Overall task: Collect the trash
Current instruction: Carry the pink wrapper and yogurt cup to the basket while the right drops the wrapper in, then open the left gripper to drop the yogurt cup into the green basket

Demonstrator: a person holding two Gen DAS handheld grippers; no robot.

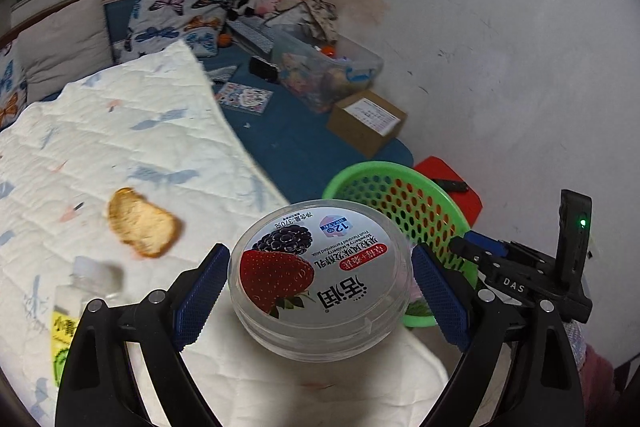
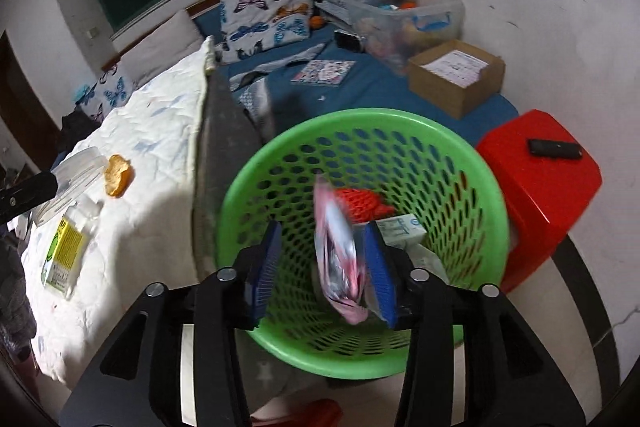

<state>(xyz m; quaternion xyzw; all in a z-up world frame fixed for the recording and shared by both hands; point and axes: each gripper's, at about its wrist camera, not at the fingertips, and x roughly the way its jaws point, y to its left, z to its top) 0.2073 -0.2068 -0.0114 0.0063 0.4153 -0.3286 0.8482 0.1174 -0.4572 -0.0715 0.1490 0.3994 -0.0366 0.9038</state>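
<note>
L gripper (image 1: 320,291): fingers set either side of a yogurt tub (image 1: 320,277), blue pads just beside its rim w/ a thin gap each side; contact can't be confirmed, so grip state can't be told. Tub has a clear lid and a strawberry/blackberry label, and sits over the near edge of the bed (image 1: 120,147).

R gripper (image 2: 326,267): jaws spread wide above the green basket (image 2: 240,195). A pink wrapper (image 2: 340,259), blurred, lies against the right pad, apart from the left pad, inside the basket mouth. Basket also contains red netting (image 2: 360,203) and a small carton (image 2: 400,229).

On the bed, left of the basket: bread slice (image 1: 142,223) and a bottle (image 1: 76,307) w/ a yellow label. Red stool (image 2: 540,187) stands right of the basket, touching it.
</note>
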